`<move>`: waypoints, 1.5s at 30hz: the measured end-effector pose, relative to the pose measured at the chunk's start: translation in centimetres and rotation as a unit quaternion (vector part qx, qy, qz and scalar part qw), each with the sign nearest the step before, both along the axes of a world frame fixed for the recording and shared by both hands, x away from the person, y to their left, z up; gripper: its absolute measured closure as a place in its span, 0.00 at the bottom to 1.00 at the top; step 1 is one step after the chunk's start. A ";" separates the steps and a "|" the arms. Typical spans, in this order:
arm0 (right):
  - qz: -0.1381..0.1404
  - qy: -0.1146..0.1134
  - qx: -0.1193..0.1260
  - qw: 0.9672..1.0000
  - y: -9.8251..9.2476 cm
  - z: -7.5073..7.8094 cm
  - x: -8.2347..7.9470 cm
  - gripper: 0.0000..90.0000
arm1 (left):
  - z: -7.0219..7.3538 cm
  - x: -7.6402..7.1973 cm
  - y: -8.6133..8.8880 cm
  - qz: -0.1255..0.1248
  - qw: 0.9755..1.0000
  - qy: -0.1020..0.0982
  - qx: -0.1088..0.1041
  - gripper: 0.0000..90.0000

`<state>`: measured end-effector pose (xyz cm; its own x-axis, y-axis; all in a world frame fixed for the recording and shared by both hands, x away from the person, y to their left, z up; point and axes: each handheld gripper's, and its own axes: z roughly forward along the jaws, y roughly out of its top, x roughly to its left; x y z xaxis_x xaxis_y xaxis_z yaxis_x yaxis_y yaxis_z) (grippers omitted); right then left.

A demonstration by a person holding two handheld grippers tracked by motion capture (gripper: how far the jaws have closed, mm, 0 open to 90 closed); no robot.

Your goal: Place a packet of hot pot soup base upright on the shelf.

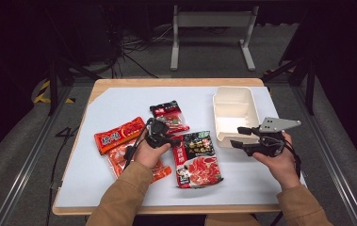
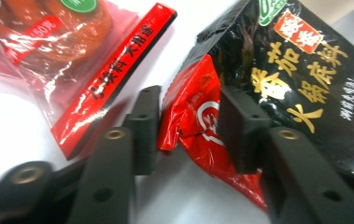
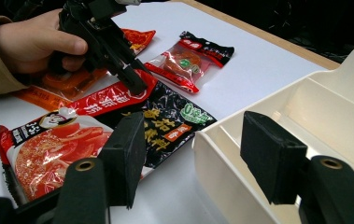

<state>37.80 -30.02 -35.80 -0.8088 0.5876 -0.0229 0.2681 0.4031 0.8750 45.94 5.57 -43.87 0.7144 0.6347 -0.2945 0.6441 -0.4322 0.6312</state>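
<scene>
Cream plastic box (image 1: 232,115), right of centre in high view: empty. Black-and-red sachet (image 1: 196,157), centre, flat on white surface (image 1: 119,101); corner pinched by left gripper (image 2: 188,135). Right gripper (image 3: 191,158) spread astride box wall. Three red packets untouched. Packing hardly begun.
</scene>
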 end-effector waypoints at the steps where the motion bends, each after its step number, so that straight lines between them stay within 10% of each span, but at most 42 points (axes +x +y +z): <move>1: 0.000 0.000 0.000 1.000 0.0 0.0 0.0 0.46 | 0.0 0.0 0.0 -0.002 1.000 0.000 0.000 0.75; 20: -0.004 -0.001 0.001 1.000 -0.1 0.0 0.0 0.46 | 0.9 -0.6 0.5 -0.002 1.000 -0.004 -0.029 0.94; 34: -0.003 0.000 0.013 1.000 -0.2 0.4 -0.1 0.46 | 4.4 -2.8 0.8 -0.009 0.996 -0.055 -0.070 0.95; 45: 0.006 -0.004 0.026 1.000 -0.1 1.0 -0.5 0.47 | 7.2 -5.5 1.1 -0.014 0.988 -0.110 -0.106 0.96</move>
<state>37.27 -30.13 -34.83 -0.8161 0.5779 0.0012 0.2562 0.3601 0.8970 40.45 6.69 -36.65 0.7919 0.5554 -0.2538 0.4710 -0.2911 0.8327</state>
